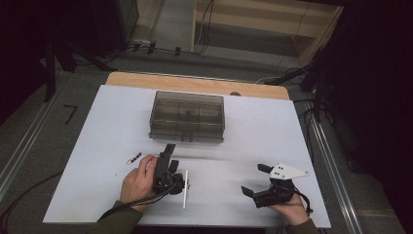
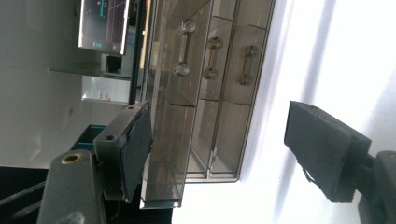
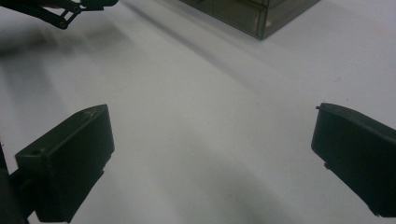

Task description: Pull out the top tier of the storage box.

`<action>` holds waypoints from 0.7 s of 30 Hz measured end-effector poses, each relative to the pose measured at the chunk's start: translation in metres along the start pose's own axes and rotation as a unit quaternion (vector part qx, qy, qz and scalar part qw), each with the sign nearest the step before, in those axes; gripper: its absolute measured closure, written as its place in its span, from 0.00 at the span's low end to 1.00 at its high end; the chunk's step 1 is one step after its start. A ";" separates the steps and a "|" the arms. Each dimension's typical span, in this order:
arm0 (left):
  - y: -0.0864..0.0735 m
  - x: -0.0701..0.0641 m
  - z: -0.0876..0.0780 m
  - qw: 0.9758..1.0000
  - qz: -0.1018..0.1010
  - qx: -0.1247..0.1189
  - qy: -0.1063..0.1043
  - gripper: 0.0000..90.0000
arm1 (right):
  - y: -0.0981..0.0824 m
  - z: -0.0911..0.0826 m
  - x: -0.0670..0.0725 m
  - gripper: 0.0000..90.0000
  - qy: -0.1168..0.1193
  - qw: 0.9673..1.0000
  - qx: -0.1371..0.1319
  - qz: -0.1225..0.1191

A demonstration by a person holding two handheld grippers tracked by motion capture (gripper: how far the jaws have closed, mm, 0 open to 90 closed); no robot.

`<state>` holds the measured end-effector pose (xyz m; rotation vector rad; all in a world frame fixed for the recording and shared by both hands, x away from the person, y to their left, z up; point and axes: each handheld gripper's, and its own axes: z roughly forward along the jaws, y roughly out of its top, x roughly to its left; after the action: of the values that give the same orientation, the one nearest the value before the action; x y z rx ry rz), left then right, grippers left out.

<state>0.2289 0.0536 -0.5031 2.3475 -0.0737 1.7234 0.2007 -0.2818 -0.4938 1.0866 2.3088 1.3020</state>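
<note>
I see the table (image 1: 112,105) with the box (image 1: 187,116) at mid-back, lid closed. My left gripper (image 1: 168,155) is rolled on its side, aimed at the box, jaws apart, empty. Right gripper (image 1: 253,179) rests low near the front edge, jaws wide, empty. Small chain (image 1: 134,158) lies left of my left hand (image 1: 138,181).

2 black handheld grippers, left gripper (image 1: 169,155) with a black cable trailing past an olive-green sleeve (image 1: 114,222), right gripper (image 1: 254,180) topped by a grey 3-cornered plate with small dark holes, blocky black jaws, brass-ringed hole, metal bracket
</note>
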 end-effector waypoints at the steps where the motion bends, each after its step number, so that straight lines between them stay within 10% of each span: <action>1: 0.000 0.000 0.000 1.000 -0.005 -0.003 -0.002 0.26 | 0.000 0.000 0.000 0.00 0.000 1.000 0.000 0.000; 21: -0.003 0.005 0.003 0.991 -0.104 -0.035 -0.074 0.20 | 0.000 0.000 0.000 0.00 0.001 1.000 0.000 0.002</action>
<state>0.2337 0.0563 -0.4992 2.3351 0.0824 1.4283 0.2003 -0.2817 -0.4935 1.0921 2.3096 1.3039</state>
